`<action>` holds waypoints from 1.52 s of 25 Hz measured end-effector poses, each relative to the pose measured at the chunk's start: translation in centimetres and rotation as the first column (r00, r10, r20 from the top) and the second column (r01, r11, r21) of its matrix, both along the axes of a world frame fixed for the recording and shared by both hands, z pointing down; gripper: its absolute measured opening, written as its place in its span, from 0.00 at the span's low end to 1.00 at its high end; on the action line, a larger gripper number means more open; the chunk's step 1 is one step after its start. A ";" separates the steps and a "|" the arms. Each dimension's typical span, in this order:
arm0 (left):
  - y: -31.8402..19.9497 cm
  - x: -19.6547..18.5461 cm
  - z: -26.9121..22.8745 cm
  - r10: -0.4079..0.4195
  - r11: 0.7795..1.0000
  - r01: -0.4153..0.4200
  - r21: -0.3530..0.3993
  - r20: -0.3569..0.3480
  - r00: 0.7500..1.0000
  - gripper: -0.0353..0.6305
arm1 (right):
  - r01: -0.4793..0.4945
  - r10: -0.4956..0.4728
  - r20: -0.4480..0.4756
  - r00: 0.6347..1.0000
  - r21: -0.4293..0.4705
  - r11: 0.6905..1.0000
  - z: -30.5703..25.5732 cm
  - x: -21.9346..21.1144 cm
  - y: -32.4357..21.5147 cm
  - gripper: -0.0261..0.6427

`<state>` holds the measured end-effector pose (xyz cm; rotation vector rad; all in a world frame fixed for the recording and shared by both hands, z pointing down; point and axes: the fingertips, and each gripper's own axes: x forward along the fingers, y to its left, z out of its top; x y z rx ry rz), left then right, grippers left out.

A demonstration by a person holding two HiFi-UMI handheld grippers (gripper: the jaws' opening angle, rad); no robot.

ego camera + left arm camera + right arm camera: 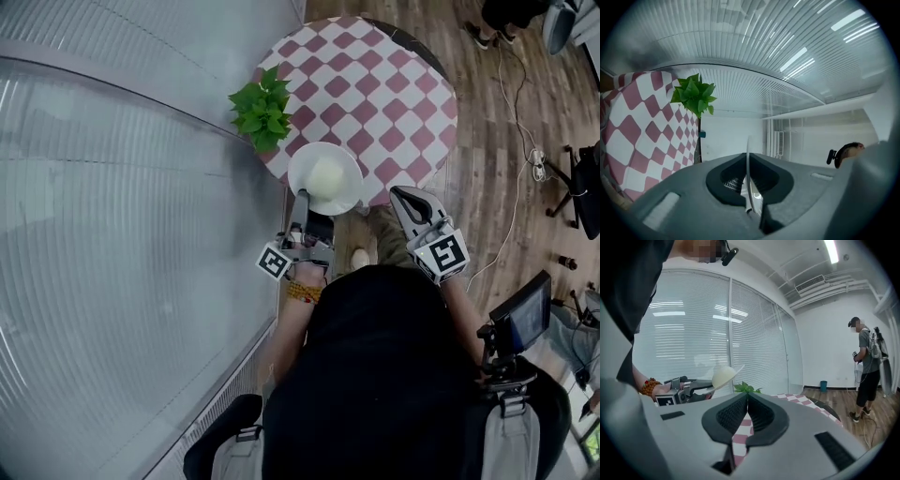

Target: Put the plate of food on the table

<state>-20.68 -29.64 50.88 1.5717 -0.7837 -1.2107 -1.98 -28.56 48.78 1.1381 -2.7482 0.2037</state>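
A white plate [350, 190] carrying a pale mound of food [324, 174] hovers over the near edge of a round table [375, 84] covered in a red-and-white checked cloth. My left gripper [307, 201] is shut on the plate's near rim; in the left gripper view the rim [748, 157] shows edge-on, pinched between the jaws. My right gripper [404, 195] is shut on nothing, just right of the plate, by the table's edge. In the right gripper view its jaws [747, 397] touch, and the plate [723, 376] is up at the left.
A potted green plant [262, 109] stands at the table's left edge, close to the plate. A glass wall with blinds [112, 234] runs along the left. Cables [525, 141] lie on the wooden floor to the right. Across the room stands a person [867, 366].
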 end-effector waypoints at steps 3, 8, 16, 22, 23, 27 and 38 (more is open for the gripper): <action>-2.9 -0.2 1.1 -0.031 0.999 0.032 -0.022 0.034 0.999 0.07 | 0.026 -0.026 0.017 1.000 -0.005 1.000 0.9 0.0 -2.5 0.06; -11.5 1.2 -0.1 -0.050 0.998 0.055 -0.042 0.099 0.994 0.07 | -0.011 0.013 0.036 0.999 -0.065 0.998 1.9 3.3 -8.3 0.06; -27.9 1.6 1.1 -0.121 0.977 0.144 -0.158 0.146 0.982 0.07 | -0.174 0.183 0.034 0.982 -0.190 0.966 5.2 10.7 -14.4 0.06; -36.9 0.8 4.7 -0.191 0.958 0.216 -0.189 0.140 0.972 0.07 | -0.329 0.336 -0.019 0.942 -0.257 0.909 9.0 16.9 -15.9 0.06; -38.3 0.6 5.8 -0.199 0.953 0.223 -0.203 0.132 0.971 0.07 | -0.345 0.352 -0.025 0.936 -0.269 0.899 9.6 17.5 -16.1 0.06; -43.3 -0.1 10.1 -0.216 0.932 0.238 -0.275 0.109 0.970 0.07 | -0.374 0.378 -0.048 0.925 -0.294 0.879 11.1 18.6 -16.9 0.06; -49.5 -3.2 21.4 -0.285 0.826 0.322 -0.462 0.150 0.947 0.08 | -0.427 0.412 -0.121 0.903 -0.359 0.830 13.2 20.0 -16.8 0.06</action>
